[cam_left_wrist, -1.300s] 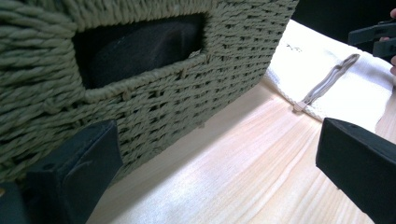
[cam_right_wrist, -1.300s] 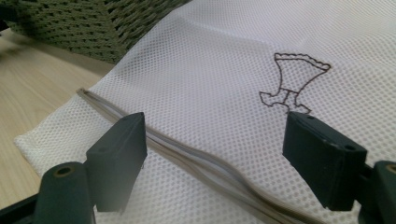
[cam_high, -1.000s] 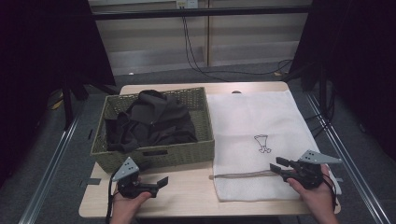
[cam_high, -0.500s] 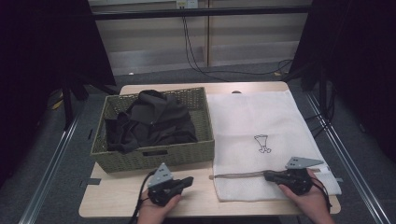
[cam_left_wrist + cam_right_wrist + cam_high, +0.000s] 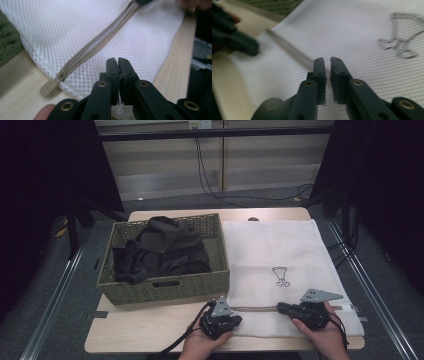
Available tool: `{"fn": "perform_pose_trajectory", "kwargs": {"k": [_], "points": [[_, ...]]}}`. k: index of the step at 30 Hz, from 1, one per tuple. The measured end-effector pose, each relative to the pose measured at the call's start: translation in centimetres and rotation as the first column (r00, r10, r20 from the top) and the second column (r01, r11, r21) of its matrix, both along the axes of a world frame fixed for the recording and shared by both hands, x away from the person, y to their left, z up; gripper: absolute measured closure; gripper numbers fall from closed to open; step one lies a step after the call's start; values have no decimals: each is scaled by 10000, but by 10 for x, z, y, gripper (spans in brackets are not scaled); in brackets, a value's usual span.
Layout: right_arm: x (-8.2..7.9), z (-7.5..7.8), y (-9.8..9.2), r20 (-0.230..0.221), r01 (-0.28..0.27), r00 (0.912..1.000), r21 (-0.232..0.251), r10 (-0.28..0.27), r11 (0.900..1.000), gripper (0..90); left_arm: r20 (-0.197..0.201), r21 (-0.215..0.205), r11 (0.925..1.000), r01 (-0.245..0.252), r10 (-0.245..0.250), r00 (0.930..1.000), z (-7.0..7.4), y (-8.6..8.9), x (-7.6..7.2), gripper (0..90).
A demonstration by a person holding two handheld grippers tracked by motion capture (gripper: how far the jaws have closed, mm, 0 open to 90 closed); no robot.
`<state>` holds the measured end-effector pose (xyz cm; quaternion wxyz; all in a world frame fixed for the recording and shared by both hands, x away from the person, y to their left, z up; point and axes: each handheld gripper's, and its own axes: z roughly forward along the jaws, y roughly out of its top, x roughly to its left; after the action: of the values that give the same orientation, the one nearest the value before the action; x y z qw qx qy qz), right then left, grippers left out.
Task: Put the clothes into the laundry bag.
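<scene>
Left gripper: jaws pressed together, nothing gripped, at the mesh bag's near-left corner.
Right gripper: jaws nearly closed, having just parted slightly, over the zipper.

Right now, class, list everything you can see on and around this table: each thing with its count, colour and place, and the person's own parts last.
Table: one, light wood, centre of the high view.
Basket: one, green woven, left half of the table.
Clothing: dark pile, number of pieces unclear, inside the basket.
Mesh bag: one, white, small dark drawing on it, flat on the right half of the table.
Zipper: one, beige, zipped shut, along the bag's near edge; its pull tab sits at the end by the basket.
Cables: dark, on the floor behind the table.
Left gripper: one, black, jaws shut, at the bag's near left corner.
Right gripper: one, black, jaws nearly closed, over the zipper's right part.
Hands: two, at the near edge.
</scene>
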<state>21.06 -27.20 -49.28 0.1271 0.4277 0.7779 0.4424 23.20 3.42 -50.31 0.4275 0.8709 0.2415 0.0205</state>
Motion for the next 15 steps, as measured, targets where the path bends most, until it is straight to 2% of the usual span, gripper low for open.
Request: {"fn": "perform_pose_trajectory", "kwargs": {"k": [1, 2, 3, 4, 6, 7, 8, 9, 10, 12, 13, 15], "points": [[5, 1, -5, 302, 594, 9978, -379, -583, 9975, 757, -256, 144, 9998, -128, 132, 9996, -1, 0, 3, 900], [5, 1, -5, 302, 594, 9978, -379, -583, 9975, 757, -256, 144, 9998, -128, 132, 9996, -1, 0, 3, 900], [11, -3, -8, 211, 596, 9981, -791, -581, 9951, 667, -249, 190, 9998, -22, 26, 9997, -1, 1, 4, 900], [13, -5, -8, -17, 493, 9988, -970, -497, 9941, 631, -166, 234, 9997, -14, 18, 9999, -1, 1, 3, 900], [14, -11, -7, -307, 313, 9989, -1376, -359, 9900, 651, 5, 293, 9996, -51, 51, 10000, 0, 0, 1, 900], [13, -12, -6, -228, 300, 9992, -1424, -336, 9894, 693, 20, 307, 9995, -3, 3, 10000, 0, 1, 1, 900], [13, -11, -6, -138, 339, 9992, -1626, -367, 9861, 780, -3, 345, 9994, -6, 6, 10000, 0, 1, 2, 900], [14, -10, -6, -266, 382, 9987, -1682, -433, 9850, 846, -27, 428, 9991, 65, -64, 10000, 0, 2, 2, 900], [15, -8, -6, -251, 433, 9985, -1694, -482, 9846, 881, -68, 311, 9995, -14, 16, 10000, 0, 1, 2, 900], [16, 2, -7, 338, 754, 9969, -1396, -714, 9873, 892, -31, 309, 9995, -112, 113, 9999, 0, 2, 2, 900], [15, 10, -8, 943, 985, 9916, -1059, -886, 9895, 893, -14, 412, 9991, -115, 116, 9999, 0, 3, 2, 900], [12, 29, -11, 1983, 1331, 9720, -232, -1259, 9908, 890, 224, 612, 9978, -242, 229, 9995, 1, 4, 2, 900]]}}
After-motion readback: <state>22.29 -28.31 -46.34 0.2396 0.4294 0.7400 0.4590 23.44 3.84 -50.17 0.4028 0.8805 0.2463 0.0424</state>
